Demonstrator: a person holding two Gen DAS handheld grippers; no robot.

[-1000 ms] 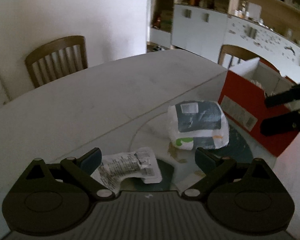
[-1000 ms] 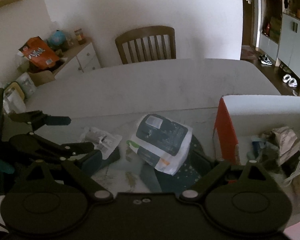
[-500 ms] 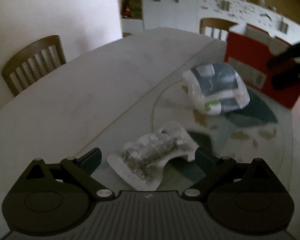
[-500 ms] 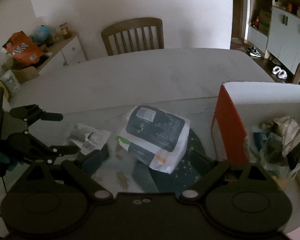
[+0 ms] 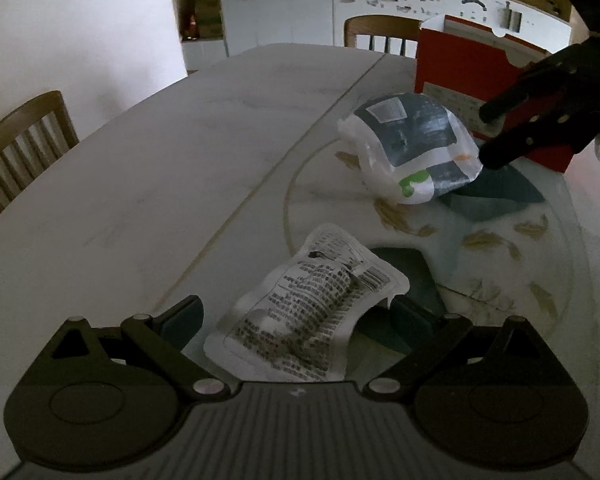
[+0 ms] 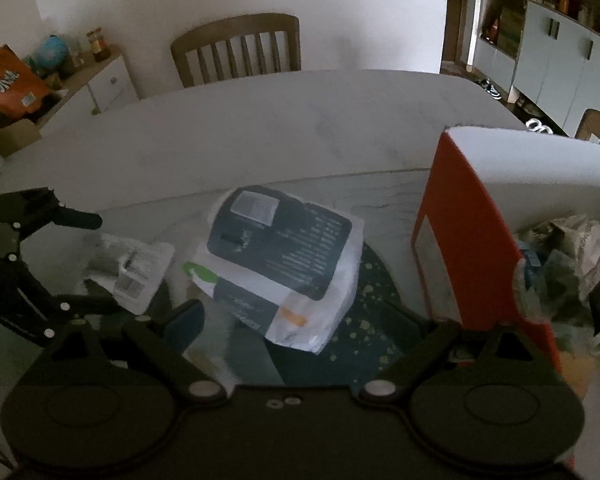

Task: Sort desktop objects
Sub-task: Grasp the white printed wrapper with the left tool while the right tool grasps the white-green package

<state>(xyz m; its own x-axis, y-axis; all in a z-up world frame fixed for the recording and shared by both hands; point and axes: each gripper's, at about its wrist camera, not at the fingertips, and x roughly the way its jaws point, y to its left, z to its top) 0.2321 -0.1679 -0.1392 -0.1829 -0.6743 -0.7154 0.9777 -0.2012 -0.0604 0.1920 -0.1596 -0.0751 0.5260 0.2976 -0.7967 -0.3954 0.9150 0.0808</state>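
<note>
A dim room, seen from two claw-mounted cameras over a pale oval worktop with a round glass turntable printed with dark shapes and leaf marks.

At the far left, a wooden slat-back chair stands at the worktop's edge. In the right wrist view, a low cabinet behind it carries an orange snack bag and small jars.

The left claw is spread wide, its two fingers low over the turntable. Between them lies a crumpled white sachet covered in small black print — it sits inside the gap, one corner beside the right finger, and whether either finger touches it cannot be told. From the right wrist view, the same left claw brackets the sachet from the left side.

Further right, near the middle of the turntable, rests a plump plastic-wrapped pack with a dark blue label, a white sticker and a green mark. In the right wrist view this pack lies ahead of the right claw, whose fingers are also spread wide, holding nothing. The left wrist view shows that right claw just beside the pack's right end.

At the far right stands an open red cardboard box with a white inner flap — inside it are crumpled wrappers and bags. A white sideboard lines the wall behind.
</note>
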